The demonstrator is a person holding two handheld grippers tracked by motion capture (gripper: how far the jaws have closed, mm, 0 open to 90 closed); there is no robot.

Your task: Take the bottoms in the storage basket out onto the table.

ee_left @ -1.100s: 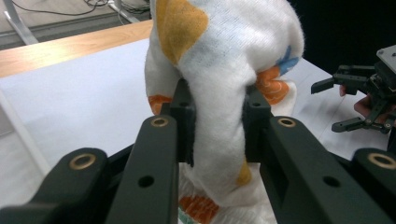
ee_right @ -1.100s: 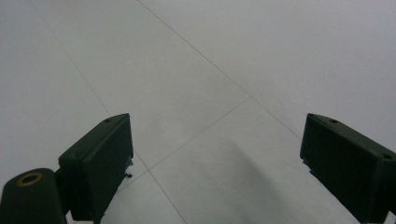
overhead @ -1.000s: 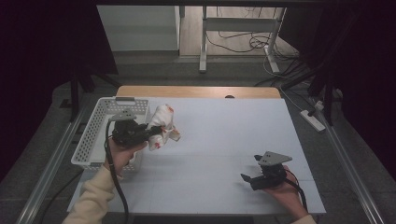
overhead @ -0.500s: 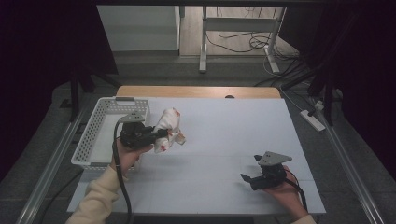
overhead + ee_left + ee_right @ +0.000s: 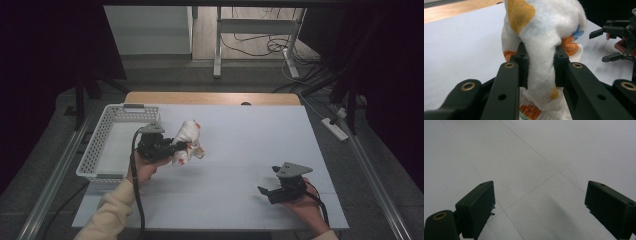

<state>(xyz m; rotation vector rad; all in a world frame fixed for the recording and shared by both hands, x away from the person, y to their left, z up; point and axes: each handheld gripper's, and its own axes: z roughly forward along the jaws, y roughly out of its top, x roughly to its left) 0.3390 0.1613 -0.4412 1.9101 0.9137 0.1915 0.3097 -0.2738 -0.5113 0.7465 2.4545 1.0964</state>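
Observation:
A white cloth [image 5: 187, 142] with orange and red patches hangs bunched above the table, just right of the basket. My left gripper [image 5: 176, 147] is shut on the cloth. In the left gripper view both black jaws pinch a fold of that cloth [image 5: 541, 47]. My right gripper [image 5: 266, 188] rests low over the white table near its front right, jaws wide open and nothing between them. The right gripper [image 5: 540, 205] looks along bare table surface. From the left gripper view, the right gripper [image 5: 609, 42] is visible at the far right with a hand behind it.
A white mesh basket [image 5: 100, 145] stands at the table's left edge, beside my left hand. The white table top [image 5: 250, 145] has a wooden strip [image 5: 210, 98] along its far side. Dark floor, cables and table legs lie beyond.
My left gripper has carried the cloth rightward, away from the basket and toward the table's middle, sinking slightly. The right gripper has stayed where it was.

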